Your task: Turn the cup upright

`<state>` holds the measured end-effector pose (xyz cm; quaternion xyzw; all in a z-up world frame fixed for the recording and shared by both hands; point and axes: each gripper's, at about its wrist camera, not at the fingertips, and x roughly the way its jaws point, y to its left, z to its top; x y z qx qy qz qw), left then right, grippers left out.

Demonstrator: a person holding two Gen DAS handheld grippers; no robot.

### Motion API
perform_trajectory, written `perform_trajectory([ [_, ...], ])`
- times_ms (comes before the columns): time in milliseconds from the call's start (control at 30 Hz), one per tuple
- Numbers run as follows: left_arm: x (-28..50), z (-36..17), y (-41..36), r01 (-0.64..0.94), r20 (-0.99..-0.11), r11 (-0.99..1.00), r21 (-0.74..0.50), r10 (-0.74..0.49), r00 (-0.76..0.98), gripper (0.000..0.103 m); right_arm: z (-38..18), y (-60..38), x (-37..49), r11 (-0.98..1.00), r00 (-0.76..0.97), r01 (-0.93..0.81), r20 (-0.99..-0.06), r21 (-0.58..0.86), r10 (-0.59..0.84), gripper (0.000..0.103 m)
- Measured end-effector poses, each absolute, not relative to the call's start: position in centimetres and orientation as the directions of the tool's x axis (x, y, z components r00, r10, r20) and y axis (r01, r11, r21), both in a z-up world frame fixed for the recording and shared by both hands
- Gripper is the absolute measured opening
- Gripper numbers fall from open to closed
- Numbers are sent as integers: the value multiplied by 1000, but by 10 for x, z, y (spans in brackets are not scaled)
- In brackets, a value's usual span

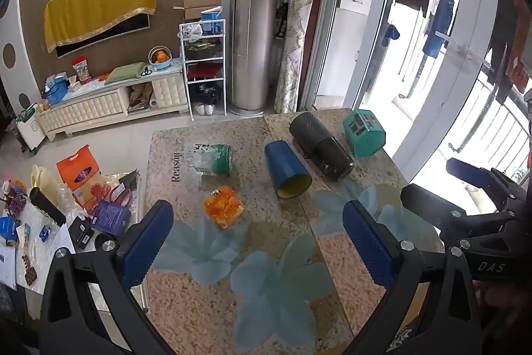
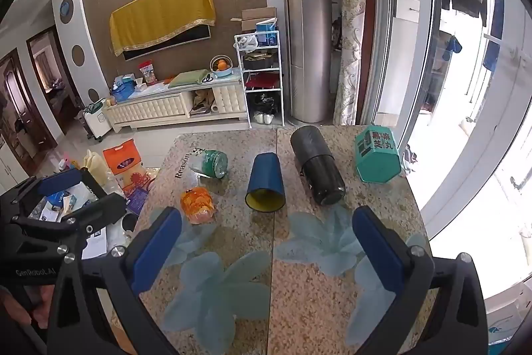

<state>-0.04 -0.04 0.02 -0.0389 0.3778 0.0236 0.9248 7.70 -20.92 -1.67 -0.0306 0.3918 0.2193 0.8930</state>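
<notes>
Tabletop (image 1: 332, 255) print "Reason" (image 1: 175, 167); teal box (image 2: 377, 157)

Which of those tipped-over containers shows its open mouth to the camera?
The blue cup: its yellow inside faces us. The black flask, green tin and clear jar all look closed.

Hidden and cropped areas

Your near table (image 2: 299, 305) edge is cropped behind both tongs; the left tabletop print (image 1: 176, 167) reads only partly.
</notes>
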Motion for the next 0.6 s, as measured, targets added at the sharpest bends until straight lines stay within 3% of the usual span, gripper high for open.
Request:
perform_trajectory([
  [600,-1,-1,0,-72,-705,995,-64,6,709,102,-17,-208,76,904,601,-413,-713,111,362,103],
])
